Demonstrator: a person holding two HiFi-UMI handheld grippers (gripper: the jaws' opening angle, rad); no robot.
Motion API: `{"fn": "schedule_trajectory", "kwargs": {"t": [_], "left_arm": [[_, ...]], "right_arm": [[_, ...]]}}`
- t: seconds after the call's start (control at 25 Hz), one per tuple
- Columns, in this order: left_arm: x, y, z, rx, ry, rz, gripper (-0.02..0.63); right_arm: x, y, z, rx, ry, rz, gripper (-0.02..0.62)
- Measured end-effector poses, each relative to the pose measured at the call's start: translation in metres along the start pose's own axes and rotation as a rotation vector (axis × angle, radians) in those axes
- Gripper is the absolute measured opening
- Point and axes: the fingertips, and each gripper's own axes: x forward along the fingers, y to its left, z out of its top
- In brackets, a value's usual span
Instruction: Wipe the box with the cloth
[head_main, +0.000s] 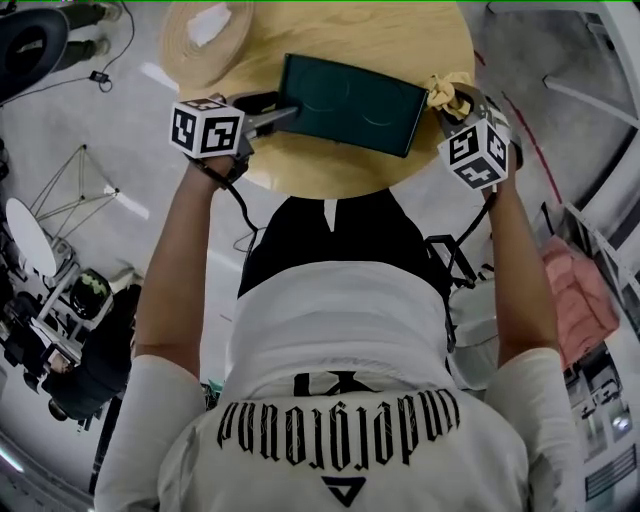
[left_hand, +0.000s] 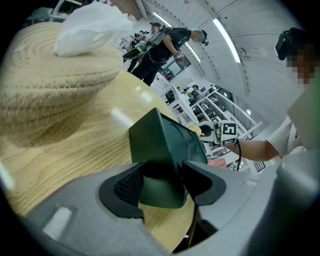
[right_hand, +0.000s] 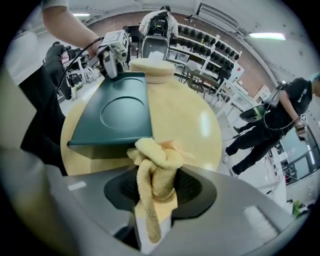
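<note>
Table (head_main: 330, 172) of pale round wood is standing on grey floor (head_main: 110, 140), shelving (right_hand: 212, 42) lining the room. Box (head_main: 350, 103) is lying mid-table; left claw (head_main: 285, 113) is clamping its 9 o'clock corner, right claw (head_main: 452, 106) is pinching the cloth (head_main: 446, 92) at its 3 o'clock end.

Pinches a bunched yellow cloth (right_hand: 154, 165) in the closed jaws of the right hand-held gripper (right_hand: 155, 189), just beside the near end of a dark green box (right_hand: 117, 112) lying flat on a round wooden worktop (right_hand: 195, 125).
</note>
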Motion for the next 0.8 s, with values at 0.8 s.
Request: {"fn": "schedule_trajectory", "kwargs": {"t": [0.8], "left_arm": [[0.002,0.001,-0.002,-0.007,-0.018,0.031,0.257]], "right_arm": [[-0.029,0.135,-0.014,0.033,-0.047,0.159,0.143]]}}
